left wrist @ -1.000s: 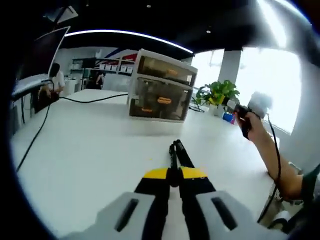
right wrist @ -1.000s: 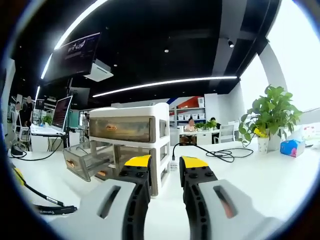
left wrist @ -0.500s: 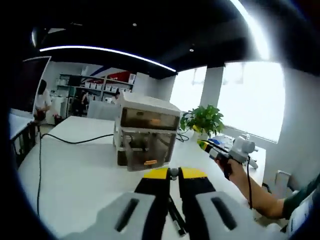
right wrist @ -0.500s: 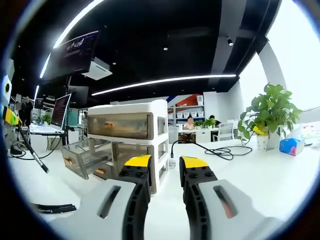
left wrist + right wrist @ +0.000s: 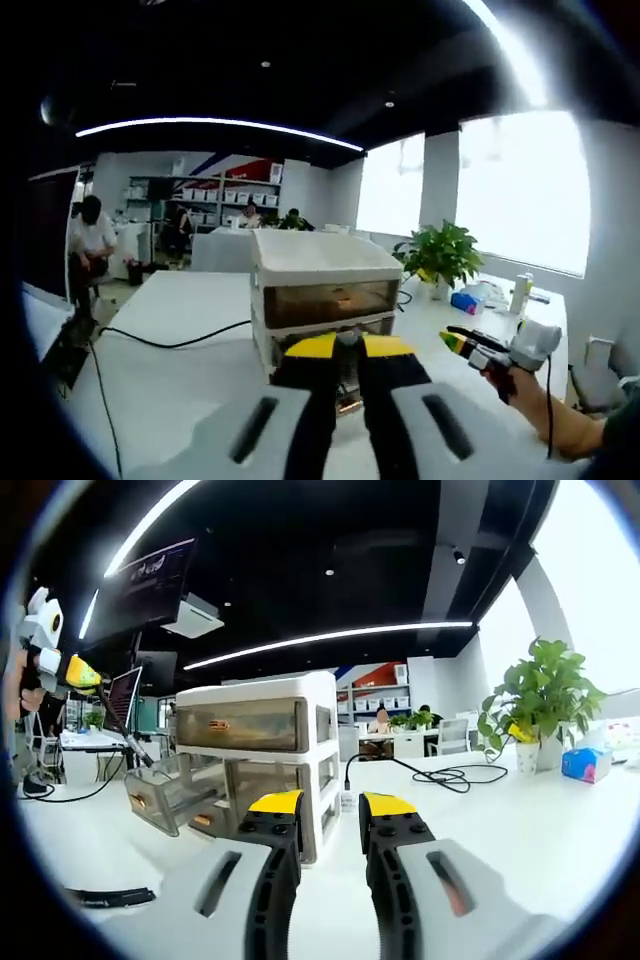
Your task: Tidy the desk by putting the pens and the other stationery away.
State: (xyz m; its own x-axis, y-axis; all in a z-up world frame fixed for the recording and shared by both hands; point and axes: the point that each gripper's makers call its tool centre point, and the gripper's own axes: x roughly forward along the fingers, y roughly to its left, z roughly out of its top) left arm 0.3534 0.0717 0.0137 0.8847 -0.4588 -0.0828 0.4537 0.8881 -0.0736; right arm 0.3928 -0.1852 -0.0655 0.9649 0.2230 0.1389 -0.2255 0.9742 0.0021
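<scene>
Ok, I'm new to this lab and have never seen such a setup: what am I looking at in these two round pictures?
A person holds a two-jaw gripper in each hand. Each carries a fisheye camera looking along its own jaws, which gives the two views. The left gripper is shut on a black pen, near the open drawer of a white drawer unit. The right gripper is open and holds nothing. On the white desk are another pen, a cable and a potted plant.

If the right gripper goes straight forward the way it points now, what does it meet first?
Probably the white drawer unit: the right gripper points at its lower right corner, beside the pulled-out lower drawer. Depth is unclear, so it might just pass that corner.
</scene>
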